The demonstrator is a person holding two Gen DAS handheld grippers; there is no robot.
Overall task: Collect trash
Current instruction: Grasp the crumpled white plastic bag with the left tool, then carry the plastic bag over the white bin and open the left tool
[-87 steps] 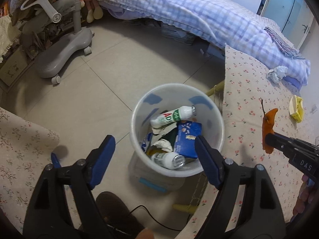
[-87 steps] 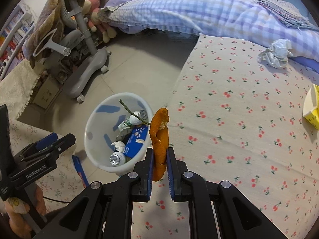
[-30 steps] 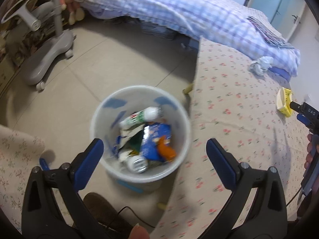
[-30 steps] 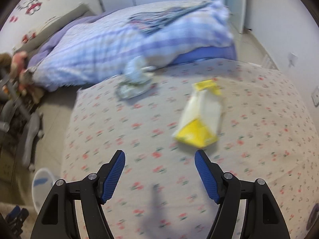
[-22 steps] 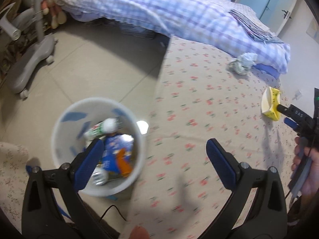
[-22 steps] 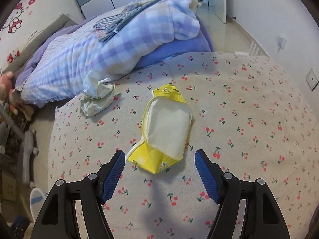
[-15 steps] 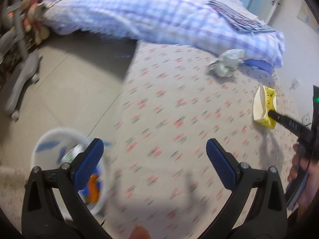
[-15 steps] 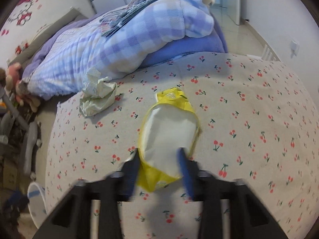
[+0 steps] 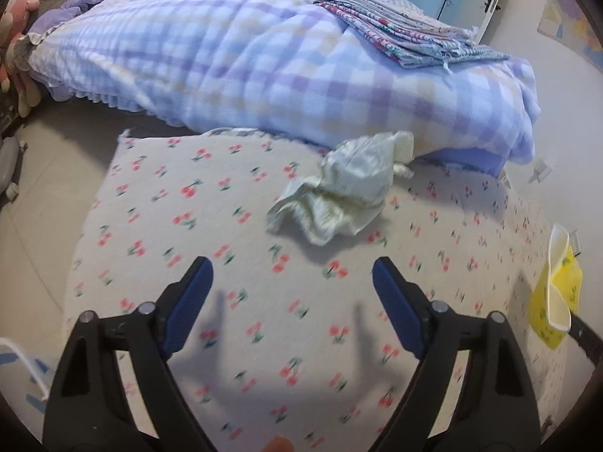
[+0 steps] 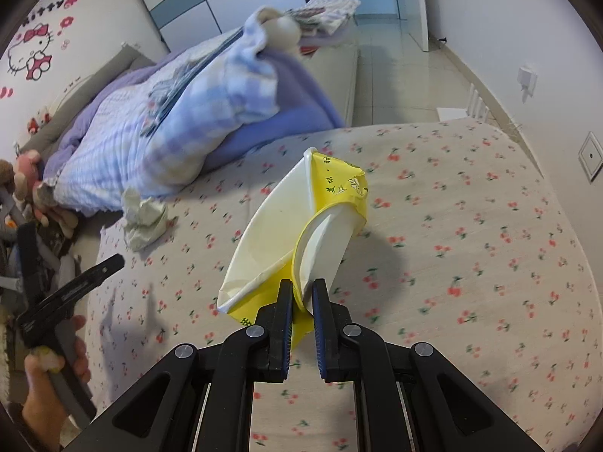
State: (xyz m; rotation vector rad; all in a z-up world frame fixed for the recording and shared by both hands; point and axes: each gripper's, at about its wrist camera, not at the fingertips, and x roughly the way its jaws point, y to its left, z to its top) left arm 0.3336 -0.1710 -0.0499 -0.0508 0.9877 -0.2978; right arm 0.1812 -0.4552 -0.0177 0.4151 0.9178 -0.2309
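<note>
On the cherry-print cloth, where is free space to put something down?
The cherry-print cloth is bare between its floor-side edge and the crumpled paper, and again between the paper and the yellow cup held by the right hand-held gripper. It is crowded where the paper meets the checked blanket.

The right gripper (image 10: 302,295), which was carrying an orange peel and then standing wide over the worktop (image 10: 471,248), is now pinching the crushed yellow cup (image 10: 297,233), which is tilting up and seemingly lifting off the cloth. The left gripper (image 9: 292,277) is no longer hanging over the bin; it is now hovering just short of the crumpled paper (image 9: 346,192), jaws closing with nothing between them.
</note>
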